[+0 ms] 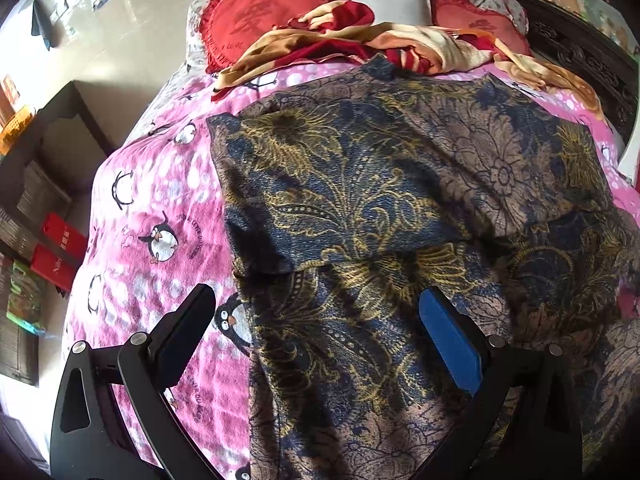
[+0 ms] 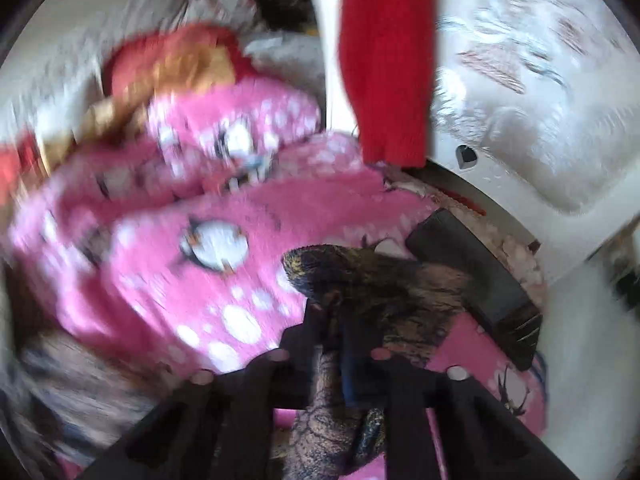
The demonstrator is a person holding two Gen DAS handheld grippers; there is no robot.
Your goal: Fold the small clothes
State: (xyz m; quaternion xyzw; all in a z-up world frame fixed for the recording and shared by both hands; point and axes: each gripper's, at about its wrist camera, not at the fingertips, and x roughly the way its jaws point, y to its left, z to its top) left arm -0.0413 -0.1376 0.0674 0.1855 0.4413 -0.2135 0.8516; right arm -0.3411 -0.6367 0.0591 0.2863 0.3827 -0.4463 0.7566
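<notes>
A dark blue, gold and brown floral garment (image 1: pixel 400 208) lies spread over a pink penguin blanket (image 1: pixel 160 208) on the bed. My left gripper (image 1: pixel 320 328) hovers open just above the garment's near left part. Its black finger (image 1: pixel 192 320) is over the blanket and its blue-padded finger (image 1: pixel 448 340) is over the cloth, with nothing pinched. The right wrist view is blurred. There my right gripper (image 2: pixel 332 312) is shut on a bunched corner of the same garment (image 2: pixel 384 284), lifted off the pink blanket (image 2: pixel 180 280).
Red heart pillows (image 1: pixel 256 20) and a crumpled red-and-tan cloth (image 1: pixel 360 48) lie at the head of the bed. A dark carved headboard (image 1: pixel 588 60) stands at the right. Left of the bed are shelves with red boxes (image 1: pixel 60 248). A red cloth (image 2: pixel 388 60) hangs ahead of the right gripper, beside a black object (image 2: pixel 476 280).
</notes>
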